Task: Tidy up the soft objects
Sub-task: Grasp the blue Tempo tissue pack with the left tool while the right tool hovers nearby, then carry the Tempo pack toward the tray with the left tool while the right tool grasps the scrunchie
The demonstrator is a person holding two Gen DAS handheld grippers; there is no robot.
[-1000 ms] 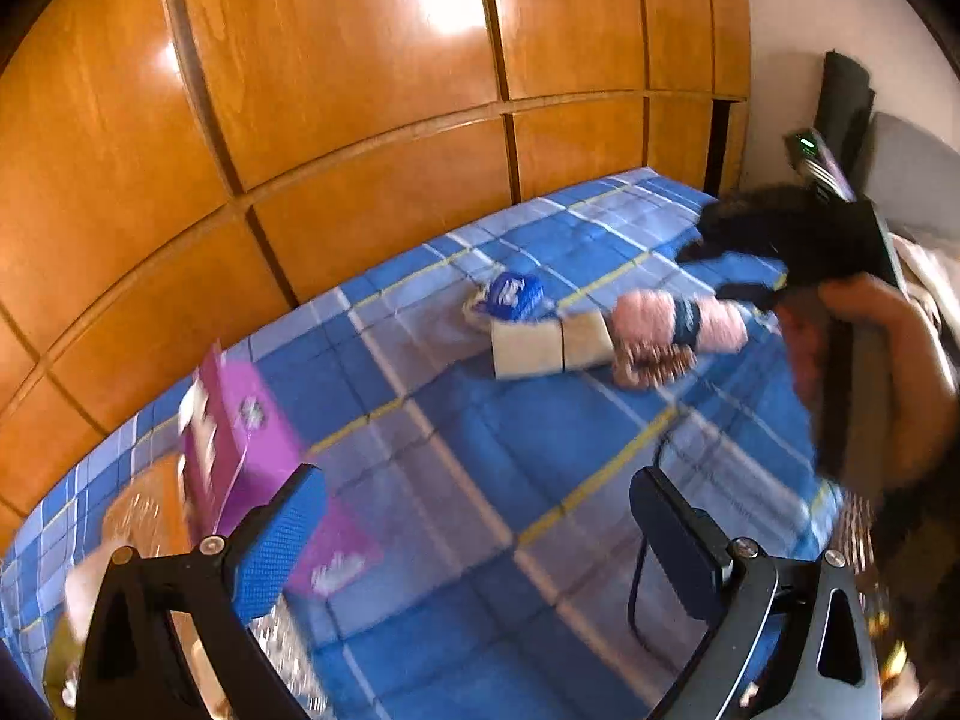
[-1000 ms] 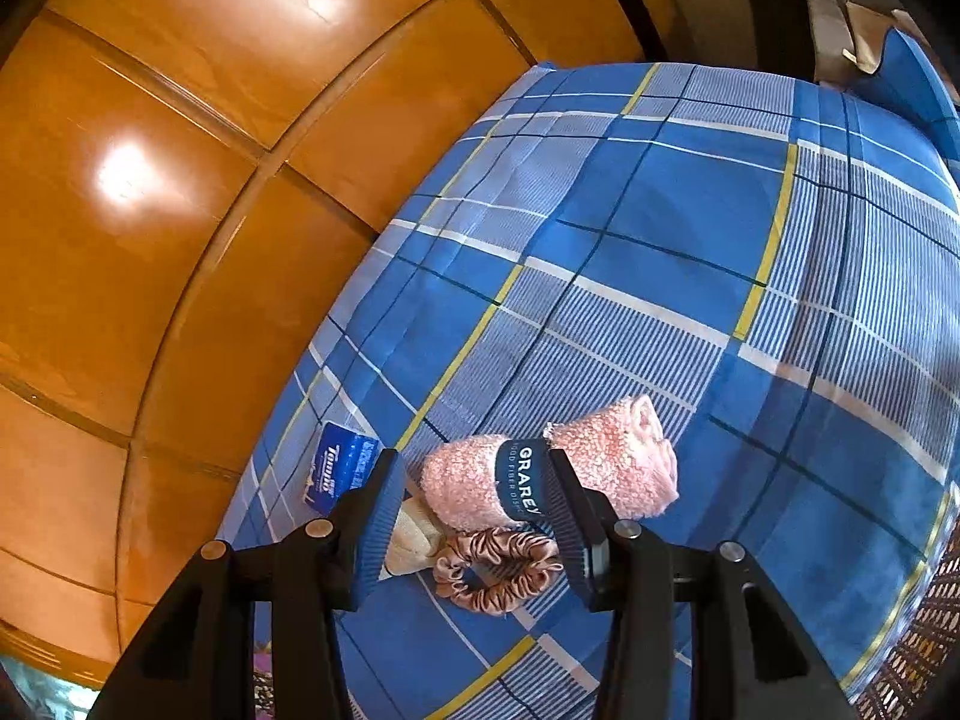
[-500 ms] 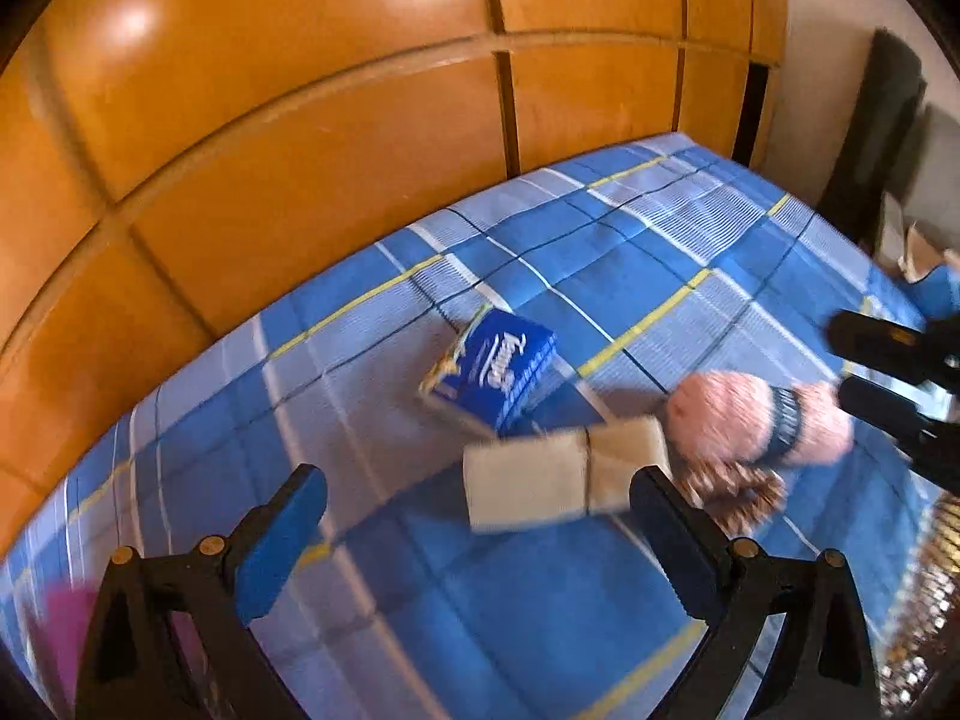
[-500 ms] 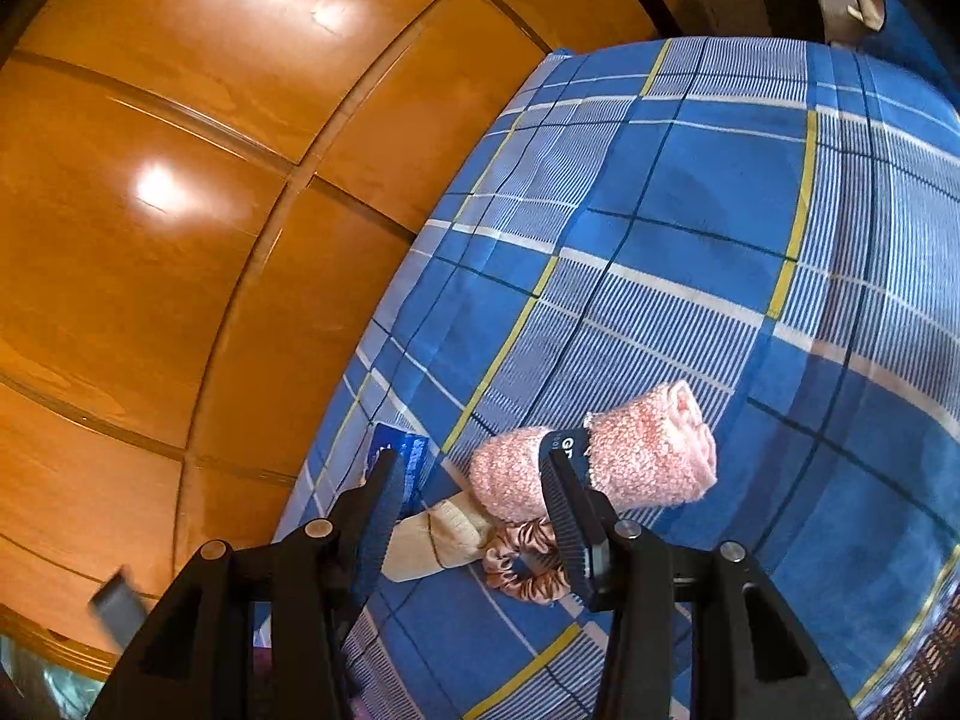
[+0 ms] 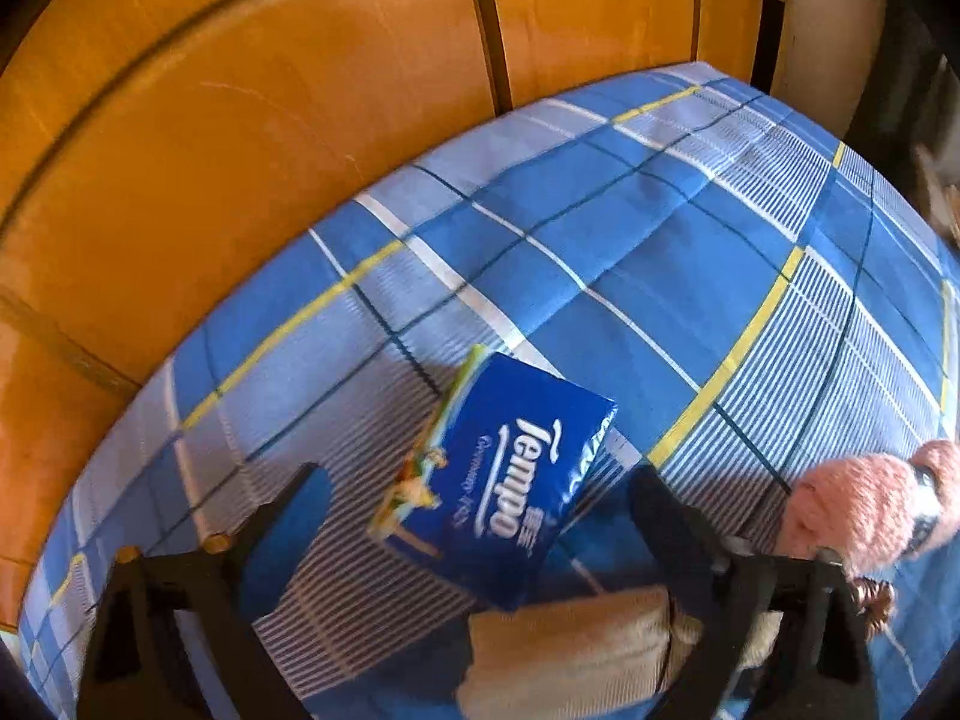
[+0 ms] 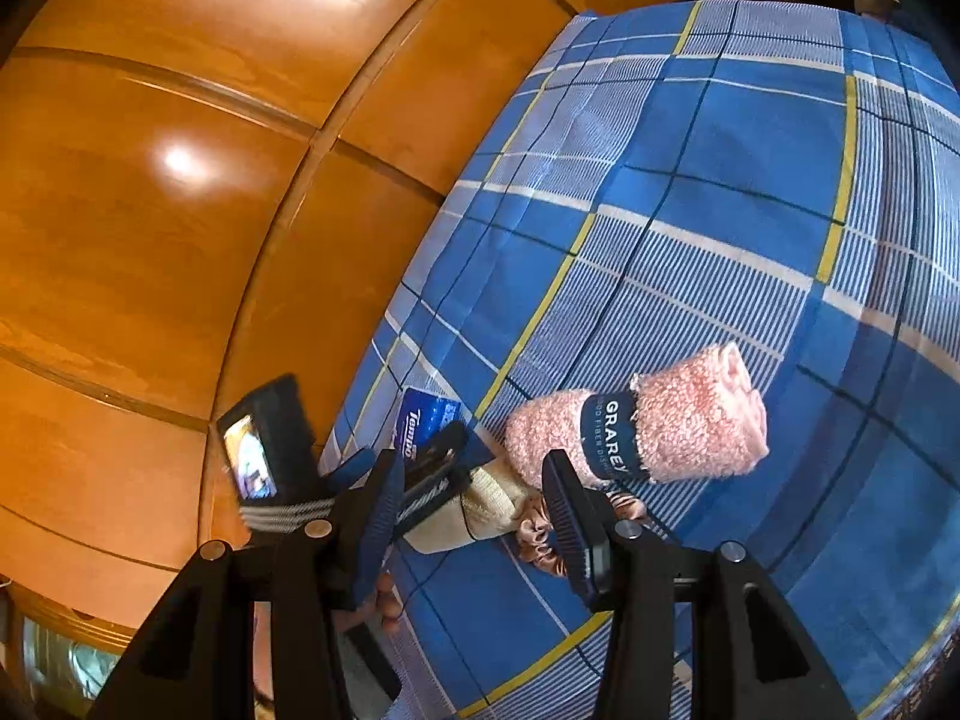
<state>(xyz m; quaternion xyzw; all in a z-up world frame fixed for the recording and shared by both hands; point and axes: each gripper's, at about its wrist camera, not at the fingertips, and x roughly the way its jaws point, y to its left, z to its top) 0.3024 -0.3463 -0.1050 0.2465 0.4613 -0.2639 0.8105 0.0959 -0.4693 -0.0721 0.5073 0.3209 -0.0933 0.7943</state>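
A blue Tempo tissue pack (image 5: pixel 516 480) lies on the blue plaid bedcover (image 5: pixel 630 228). My left gripper (image 5: pixel 474 498) is open, with the pack between its fingers, close above it. A rolled cream cloth (image 5: pixel 570 654) lies just in front of the pack. A pink rolled towel with a dark band (image 6: pixel 648 432) lies to the right, also in the left wrist view (image 5: pixel 864 510). A pink-brown scrunchie (image 6: pixel 540 534) lies beside it. My right gripper (image 6: pixel 474 516) is open above the cream cloth (image 6: pixel 480 510) and scrunchie. The left gripper (image 6: pixel 420 462) shows there at the tissue pack (image 6: pixel 420 420).
An orange wooden panelled wall (image 5: pixel 270 120) runs along the far edge of the bed, also in the right wrist view (image 6: pixel 180 210). A dark gap and furniture (image 5: pixel 900 90) stand at the bed's far right end.
My left gripper has moved forward and down to the tissue pack, which now sits between its fingers. My right gripper has drawn slightly closer to the towel and scrunchie.
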